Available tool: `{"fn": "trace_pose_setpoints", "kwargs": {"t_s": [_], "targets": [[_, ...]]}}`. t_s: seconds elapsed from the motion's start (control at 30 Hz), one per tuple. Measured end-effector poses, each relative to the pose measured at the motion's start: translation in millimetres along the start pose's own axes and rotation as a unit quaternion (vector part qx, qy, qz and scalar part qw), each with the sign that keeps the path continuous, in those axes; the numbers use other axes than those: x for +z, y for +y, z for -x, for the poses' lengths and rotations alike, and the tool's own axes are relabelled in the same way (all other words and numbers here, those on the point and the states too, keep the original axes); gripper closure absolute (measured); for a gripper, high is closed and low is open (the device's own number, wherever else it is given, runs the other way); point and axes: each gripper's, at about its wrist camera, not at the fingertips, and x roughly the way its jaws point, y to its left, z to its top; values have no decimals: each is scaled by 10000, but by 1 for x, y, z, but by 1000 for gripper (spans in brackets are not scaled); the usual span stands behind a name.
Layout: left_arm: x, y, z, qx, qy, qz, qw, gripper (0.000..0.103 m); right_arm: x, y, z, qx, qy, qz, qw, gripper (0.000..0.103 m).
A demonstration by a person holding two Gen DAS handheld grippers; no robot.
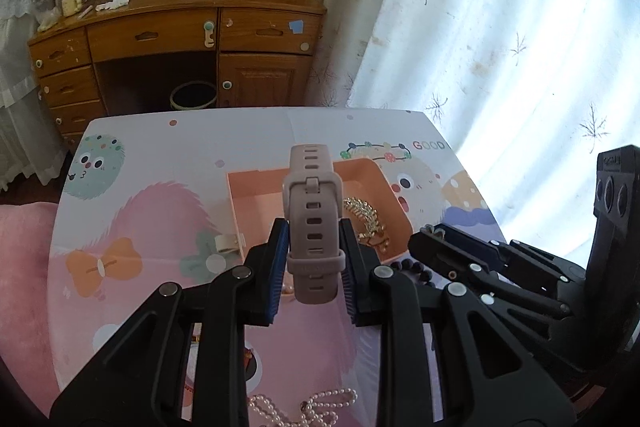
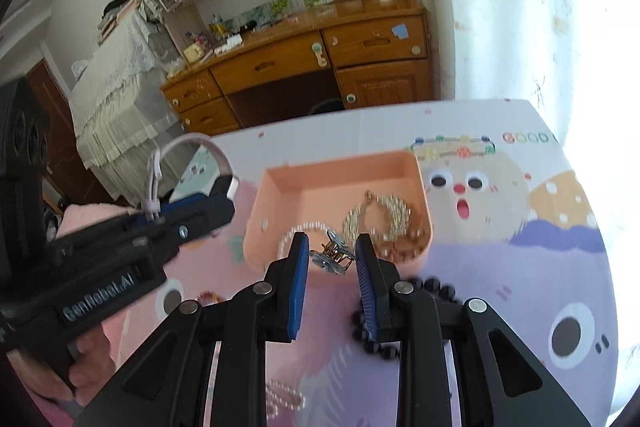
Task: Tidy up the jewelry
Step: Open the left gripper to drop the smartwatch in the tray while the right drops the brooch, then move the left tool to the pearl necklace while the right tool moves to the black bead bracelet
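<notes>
My left gripper [image 1: 314, 233] is shut on a pale pink watch band [image 1: 314, 211], which stands upright between the blue pads above the table. In the right wrist view the same band [image 2: 192, 151] arches over the left gripper [image 2: 200, 205]. My right gripper [image 2: 332, 245] is shut on a small metal clip with a blue flower [image 2: 334, 259], held over the near edge of the peach tray [image 2: 340, 179]. In the tray lie a gold leaf piece [image 1: 366, 219], a silvery chain [image 2: 380, 215] and a pearl bracelet [image 2: 294, 233]. The right gripper [image 1: 430, 233] also shows beside the tray [image 1: 256, 203].
A black bead bracelet [image 2: 434, 287] lies on the cartoon-print tablecloth [image 2: 520, 267] near the tray. A pearl necklace [image 1: 304, 403] lies at the table's near side and a pale cuff ring [image 1: 228, 243] left of the tray. A wooden desk [image 1: 180, 27] and curtain [image 1: 500, 27] stand beyond.
</notes>
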Motion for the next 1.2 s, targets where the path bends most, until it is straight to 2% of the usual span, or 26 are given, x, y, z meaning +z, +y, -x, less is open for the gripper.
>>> {"fn": "trace_pose_setpoints", "kwargs": {"t_s": [0.2, 0.47, 0.57, 0.63, 0.7, 0.8, 0.97, 1.13, 1.2], "targets": [[11, 8, -6, -74, -247, 583, 9980, 81, 27, -17, -8, -106, -36, -101, 9999, 79], [11, -4, -15, 149, -301, 299, 9990, 81, 34, -29, -22, -34, 63, -111, 9999, 78], [11, -9, -22, 209, -131, 176, 9995, 76, 31, -28, -27, 30, 111, -39, 9999, 53], [12, -11, -27, 300, 12, 148, 9994, 68, 30, -29, -25, 6, 7, -56, 10000, 53], [12, -11, -27, 288, 19, 166, 9994, 64, 29, -31, -24, 6, 21, -132, 9999, 53], [12, -9, -24, 288, 6, 218, 9993, 52, 27, -33, -24, -51, 99, -183, 9998, 53], [3, -1, -18, 358, 149, 253, 9989, 47, 20, -38, -15, -177, 109, -299, 9993, 51], [-23, 14, -17, 340, 533, 446, 9970, 46, 3, -42, -7, -353, 252, -409, 9982, 31], [-36, 21, -15, 332, 724, 545, 9953, 46, -6, -42, -5, -445, 315, -436, 9976, 20]]}}
